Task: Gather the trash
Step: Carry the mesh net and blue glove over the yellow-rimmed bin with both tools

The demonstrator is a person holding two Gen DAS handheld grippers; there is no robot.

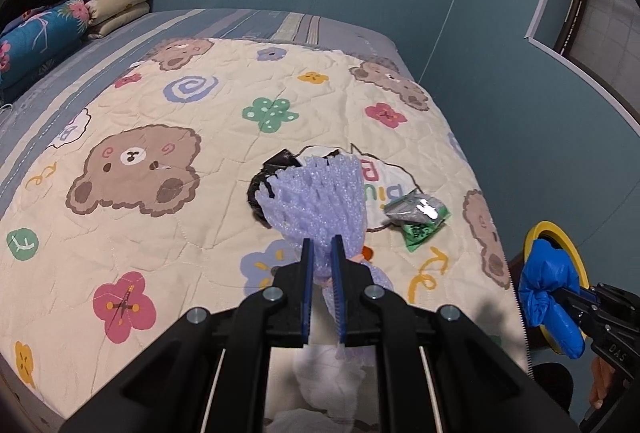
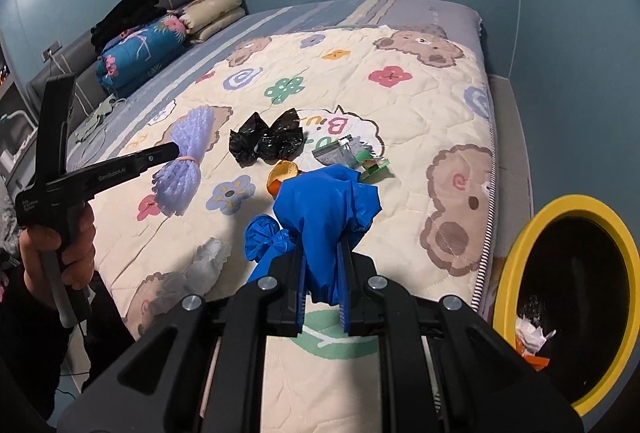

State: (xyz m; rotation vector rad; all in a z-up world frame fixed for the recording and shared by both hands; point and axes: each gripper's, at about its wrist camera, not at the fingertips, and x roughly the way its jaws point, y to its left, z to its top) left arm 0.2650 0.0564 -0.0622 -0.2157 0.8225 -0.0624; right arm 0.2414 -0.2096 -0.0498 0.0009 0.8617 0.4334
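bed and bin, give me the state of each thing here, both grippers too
left gripper: shut on purple foam net
purple foam net: held off the quilt
right gripper: shut on blue bag
blue bag: knotted, lifted
black bag: crumpled, lying on quilt
green wrapper: torn, lying flat
orange peel: on quilt
yellow-rimmed bin: open, some trash inside

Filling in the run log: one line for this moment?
left gripper: shut on purple foam net | right gripper: shut on blue bag | yellow-rimmed bin: right of bed
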